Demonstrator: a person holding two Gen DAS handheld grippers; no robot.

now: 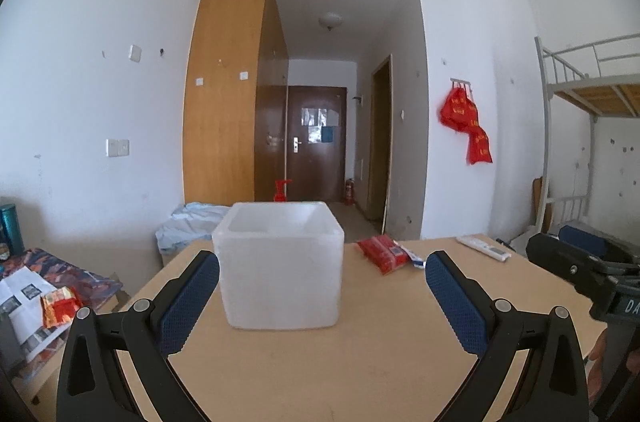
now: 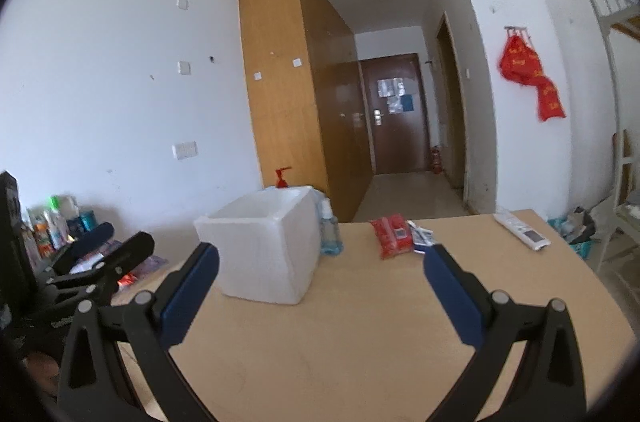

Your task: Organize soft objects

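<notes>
A white foam box [image 1: 280, 262] stands open-topped on the light wooden table [image 1: 360, 354], directly ahead of my left gripper [image 1: 322, 264], which is open and empty. A soft red packet [image 1: 383, 253] lies behind and right of the box, with a small blue-and-white packet [image 1: 412, 256] beside it. In the right wrist view the foam box [image 2: 264, 246] is ahead to the left, the red packet [image 2: 391, 236] ahead near the far edge. My right gripper [image 2: 322, 260] is open and holds nothing. The box's inside is hidden from both views.
A white remote control [image 2: 522, 231] lies at the table's far right. A clear blue bottle [image 2: 330, 230] stands just behind the box. The other gripper [image 2: 104, 258] shows at the left. A cluttered side surface [image 1: 36, 290] sits left; a bunk bed [image 1: 592, 90] stands right.
</notes>
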